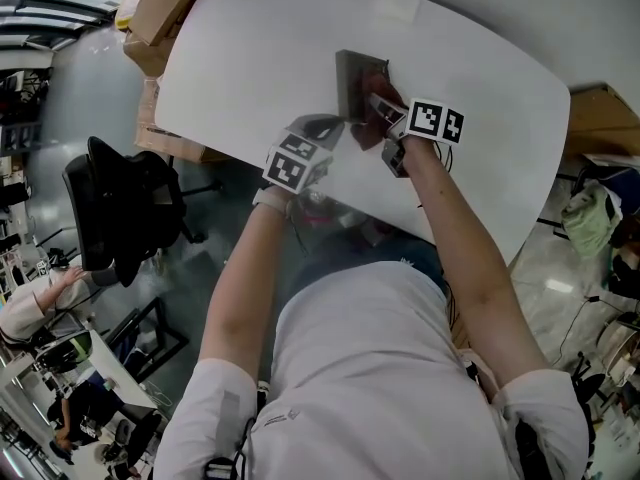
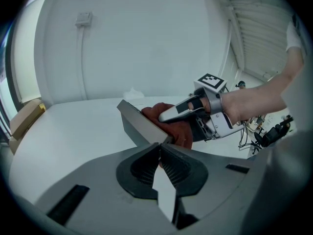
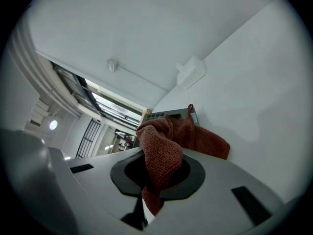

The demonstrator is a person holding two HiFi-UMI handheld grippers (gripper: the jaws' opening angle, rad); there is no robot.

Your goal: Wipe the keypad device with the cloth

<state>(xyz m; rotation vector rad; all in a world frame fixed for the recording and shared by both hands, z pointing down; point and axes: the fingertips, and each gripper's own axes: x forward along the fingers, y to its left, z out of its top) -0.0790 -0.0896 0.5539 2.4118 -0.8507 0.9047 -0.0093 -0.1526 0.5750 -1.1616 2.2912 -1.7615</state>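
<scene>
The grey keypad device (image 1: pixel 357 81) stands tilted up on the white table (image 1: pixel 250 58). My left gripper (image 1: pixel 332 128) is shut on its near corner; in the left gripper view the jaws (image 2: pixel 159 149) meet on the device's edge (image 2: pixel 139 126). A red-brown cloth (image 1: pixel 372 128) is bunched in my right gripper (image 1: pixel 385 116), pressed against the device's right side. In the right gripper view the cloth (image 3: pixel 161 148) hangs out of the shut jaws (image 3: pixel 156 173) and drapes over the device, whose row of buttons (image 3: pixel 157 115) shows above it. The right gripper (image 2: pixel 193 110) shows in the left gripper view too, on the cloth (image 2: pixel 172 125).
Cardboard boxes (image 1: pixel 158 13) stand off the table's far left corner. A black office chair (image 1: pixel 125 208) is on the floor to my left. A small white box (image 3: pixel 191 70) with a cable lies farther along the table. The table's near edge runs just under my grippers.
</scene>
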